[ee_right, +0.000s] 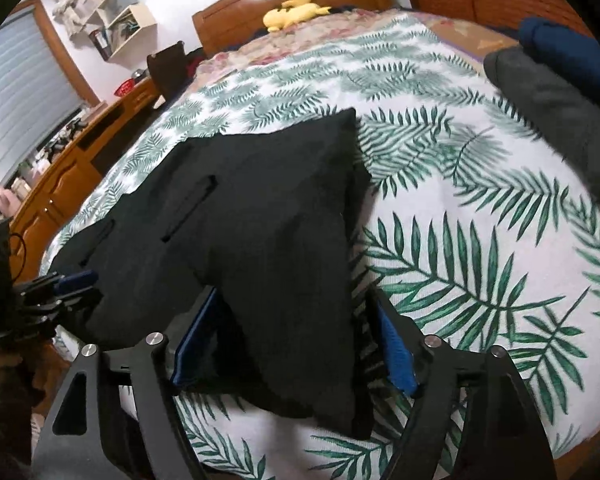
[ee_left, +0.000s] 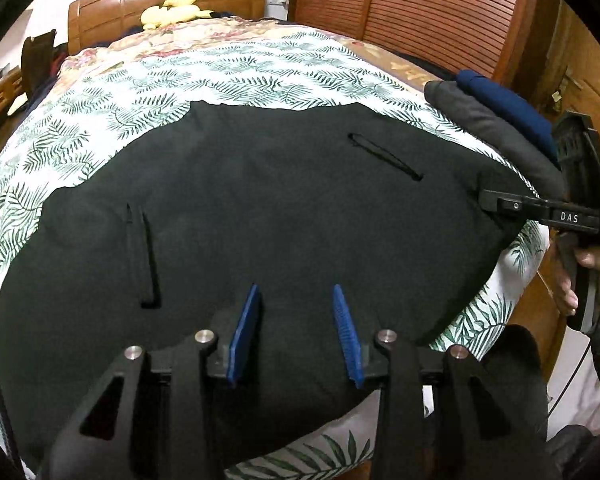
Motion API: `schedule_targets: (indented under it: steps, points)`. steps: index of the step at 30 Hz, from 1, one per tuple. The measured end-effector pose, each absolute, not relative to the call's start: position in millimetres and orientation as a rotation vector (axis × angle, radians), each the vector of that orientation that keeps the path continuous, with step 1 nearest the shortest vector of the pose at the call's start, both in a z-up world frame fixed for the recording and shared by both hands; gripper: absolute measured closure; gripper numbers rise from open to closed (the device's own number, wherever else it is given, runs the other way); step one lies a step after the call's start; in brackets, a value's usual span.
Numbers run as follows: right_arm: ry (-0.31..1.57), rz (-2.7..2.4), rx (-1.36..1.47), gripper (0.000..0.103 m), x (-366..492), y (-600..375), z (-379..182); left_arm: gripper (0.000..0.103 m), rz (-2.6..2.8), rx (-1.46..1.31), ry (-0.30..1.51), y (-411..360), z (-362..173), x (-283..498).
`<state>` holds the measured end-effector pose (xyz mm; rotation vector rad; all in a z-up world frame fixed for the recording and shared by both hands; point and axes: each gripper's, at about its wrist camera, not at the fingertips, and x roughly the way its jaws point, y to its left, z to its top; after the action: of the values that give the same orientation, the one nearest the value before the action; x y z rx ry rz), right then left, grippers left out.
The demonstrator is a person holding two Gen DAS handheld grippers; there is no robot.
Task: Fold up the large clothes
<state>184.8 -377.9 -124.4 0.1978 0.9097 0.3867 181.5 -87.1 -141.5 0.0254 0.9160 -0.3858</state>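
The left claw [ee_left: 296, 332] hangs over the near edge of the garment [ee_left: 260, 208], its blue pads [ee_left: 244, 336] set wide with nothing between them. In the right wrist view the right claw [ee_right: 296, 340] is also wide, its pads straddling the garment's near right corner; the cloth sits between them, but they do not look closed on it.

The garment is black, with two slit pockets [ee_left: 384, 156], and lies spread on the leaf-print sheet [ee_left: 100, 120] of the bed [ee_right: 460, 200]. It already forms a compact, roughly rectangular block, with a thick layered edge on its right side, so I judge that at least one fold is made. No sleeves or legs trail out loose.

What seems left is a further fold to halve the block, then moving it to the pile [ee_left: 500, 120] of grey and navy clothes at the bed's right edge. That pile suggests other pieces are finished. With both claws at the near edge, the next move looks like a pinch there and a lift toward the far side.
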Motion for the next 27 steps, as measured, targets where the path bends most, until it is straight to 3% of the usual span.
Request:
schedule_targets:
  steps: [13, 16, 18, 27]
  points:
    - [0.917, 0.415, 0.258, 0.026, 191.3, -362.4, -129.9, 0.065, -0.411, 0.006, 0.912, -83.5, -150.4, 182.7]
    - [0.910, 0.418, 0.296, 0.042, 191.1, -362.8, -127.2, 0.064, -0.425, 0.000, 0.913, -80.8, -150.1, 182.6]
    - [0.906, 0.414, 0.315, 0.060, 190.2, -362.8, -122.7, 0.064, -0.435, 0.001, 0.914, -79.9, -149.3, 181.8]
    - [0.846, 0.395, 0.295, 0.085, 183.6, -342.5, -86.2, 0.064, -0.447, 0.006, 0.871, -56.9, -119.6, 164.4]
